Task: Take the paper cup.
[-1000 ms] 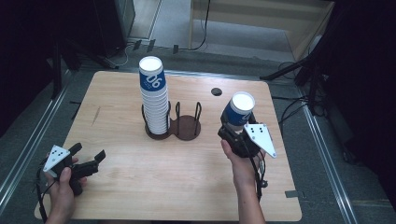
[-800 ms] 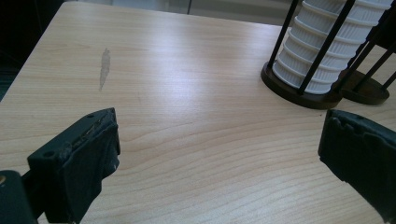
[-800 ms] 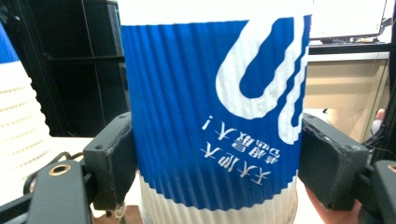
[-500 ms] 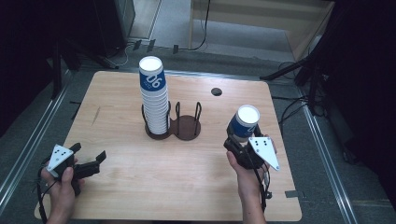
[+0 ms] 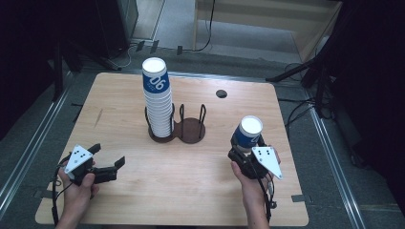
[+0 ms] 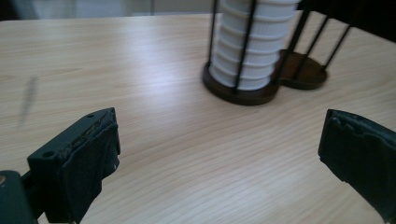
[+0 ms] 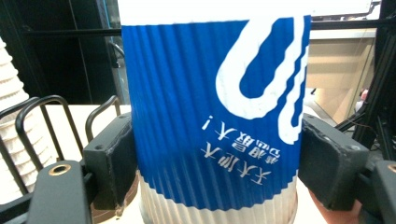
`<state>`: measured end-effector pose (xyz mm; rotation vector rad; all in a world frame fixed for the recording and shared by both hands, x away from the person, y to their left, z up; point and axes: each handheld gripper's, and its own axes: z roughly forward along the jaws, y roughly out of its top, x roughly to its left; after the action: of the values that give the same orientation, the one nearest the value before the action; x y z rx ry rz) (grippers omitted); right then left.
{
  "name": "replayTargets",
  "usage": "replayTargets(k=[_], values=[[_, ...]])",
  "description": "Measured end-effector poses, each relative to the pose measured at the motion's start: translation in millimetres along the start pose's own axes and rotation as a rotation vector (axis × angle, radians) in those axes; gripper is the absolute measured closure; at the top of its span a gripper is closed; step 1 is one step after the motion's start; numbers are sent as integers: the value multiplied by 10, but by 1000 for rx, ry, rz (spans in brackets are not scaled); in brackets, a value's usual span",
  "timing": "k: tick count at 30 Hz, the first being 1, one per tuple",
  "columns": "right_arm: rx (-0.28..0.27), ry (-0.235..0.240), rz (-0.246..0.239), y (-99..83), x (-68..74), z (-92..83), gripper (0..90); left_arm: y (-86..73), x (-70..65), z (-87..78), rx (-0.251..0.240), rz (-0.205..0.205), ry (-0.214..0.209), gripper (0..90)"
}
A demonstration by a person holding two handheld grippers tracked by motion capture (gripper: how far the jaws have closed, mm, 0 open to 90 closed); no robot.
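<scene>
Clamped upside down, axis upright, between the right gripper's (image 5: 247,151) pads: blue-and-white ribbed paper cup (image 5: 248,134), above bare wooden table (image 5: 191,181), right of the dark wire cup holder (image 5: 184,129). Left gripper (image 5: 108,164) wide open, empty, far left.

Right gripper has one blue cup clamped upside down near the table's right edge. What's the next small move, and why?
Probably lower the right gripper a little further and set the inverted blue-and-white ribbed paper cup on the light wooden table, then open. Its jaws press both sides of the cup, low over bare wood. The left gripper is open, holding nothing, beside the tall stack of paper cups in the dark wire holder.
</scene>
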<state>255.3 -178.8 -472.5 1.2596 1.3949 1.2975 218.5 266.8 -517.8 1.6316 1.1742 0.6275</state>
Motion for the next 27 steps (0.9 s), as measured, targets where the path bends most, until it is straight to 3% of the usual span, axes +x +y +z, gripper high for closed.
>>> replayTargets(k=[6, 11, 14, 26, 27], values=[[22, 30, -13, -74, 111, 3, 211, 164, -81, 85, 4, -9, -15, 0], [51, 43, -52, -198, 210, 23, 211, 189, -103, 98, 6, -15, -28, 46], [59, 46, -64, -235, 253, 28, 211, 168, -142, 163, 31, -17, -71, 47], [83, 95, -145, -406, 491, 35, 211, 198, -258, 219, 93, -10, -135, 46], [87, 104, -152, -429, 524, 36, 211, 203, -275, 227, 98, -9, -161, 43]])
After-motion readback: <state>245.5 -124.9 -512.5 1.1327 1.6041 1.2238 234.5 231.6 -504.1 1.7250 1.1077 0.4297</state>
